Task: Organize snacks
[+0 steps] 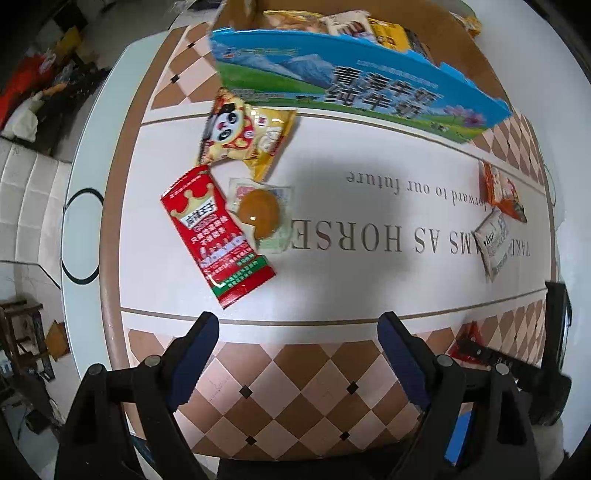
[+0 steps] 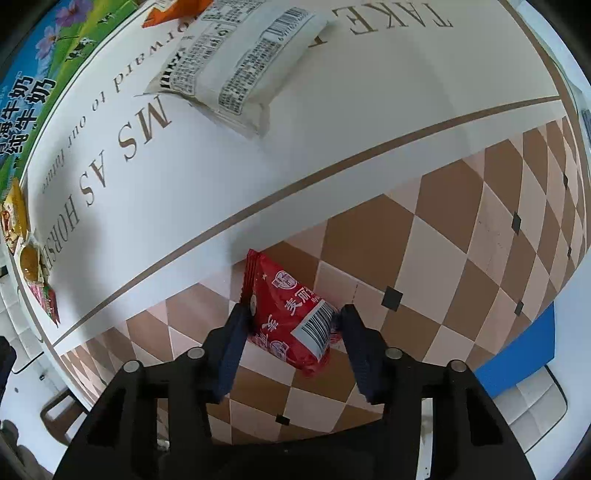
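My right gripper (image 2: 293, 317) has its fingers on both sides of a small red snack packet (image 2: 291, 314) with a barcode, touching it, above the checkered table border. The packet's edge shows in the left wrist view (image 1: 468, 341). My left gripper (image 1: 297, 325) is open and empty over the near table edge. Ahead of it lie a long red packet (image 1: 214, 236), a clear-wrapped brown cake (image 1: 258, 214) and a yellow panda packet (image 1: 243, 133). A blue milk carton box (image 1: 354, 81) holding snacks stands at the back.
A white packet (image 2: 236, 62) and an orange packet (image 2: 173, 11) lie on the white tablecloth (image 1: 369, 277) near the right; both show in the left wrist view too, white (image 1: 493, 240), orange (image 1: 500, 192). A blue object (image 2: 524, 354) sits off the table edge.
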`<state>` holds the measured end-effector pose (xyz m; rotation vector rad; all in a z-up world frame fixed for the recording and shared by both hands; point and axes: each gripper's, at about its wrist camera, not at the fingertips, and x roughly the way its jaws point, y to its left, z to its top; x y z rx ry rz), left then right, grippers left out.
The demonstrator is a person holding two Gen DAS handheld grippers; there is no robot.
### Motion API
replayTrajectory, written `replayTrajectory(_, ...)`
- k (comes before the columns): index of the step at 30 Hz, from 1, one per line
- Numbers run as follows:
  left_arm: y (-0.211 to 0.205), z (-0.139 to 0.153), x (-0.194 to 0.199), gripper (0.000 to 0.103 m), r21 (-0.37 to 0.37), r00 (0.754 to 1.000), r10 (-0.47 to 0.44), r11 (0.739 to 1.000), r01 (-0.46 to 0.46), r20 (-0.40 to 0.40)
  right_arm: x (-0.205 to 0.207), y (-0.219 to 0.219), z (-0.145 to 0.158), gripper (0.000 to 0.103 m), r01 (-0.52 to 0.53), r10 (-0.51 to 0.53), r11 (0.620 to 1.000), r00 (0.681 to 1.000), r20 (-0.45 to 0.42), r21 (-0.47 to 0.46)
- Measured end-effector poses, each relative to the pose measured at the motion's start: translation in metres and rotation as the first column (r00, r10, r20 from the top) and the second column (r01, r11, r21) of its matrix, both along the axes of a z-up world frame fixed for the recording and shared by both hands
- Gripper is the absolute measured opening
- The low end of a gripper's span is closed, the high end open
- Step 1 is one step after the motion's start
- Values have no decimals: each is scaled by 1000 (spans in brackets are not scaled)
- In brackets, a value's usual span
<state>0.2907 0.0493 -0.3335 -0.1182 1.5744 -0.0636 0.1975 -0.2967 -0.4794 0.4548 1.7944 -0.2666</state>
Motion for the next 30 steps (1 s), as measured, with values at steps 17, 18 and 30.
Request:
replayTrajectory(17,91,-77,49,88,-41,920,326,939,-342,-218,101,106,31,50,-209,195,975,968,160,70)
replayTrajectory(18,93,-83,51,88,-31,916,333,937,-349,-225,107,110,32,50,-220,207,973,965,162,65)
replayTrajectory(30,99,-79,54,90,-71,901,381,913,-402,-206,133,146,42,50,-269,250,960,949,193,78)
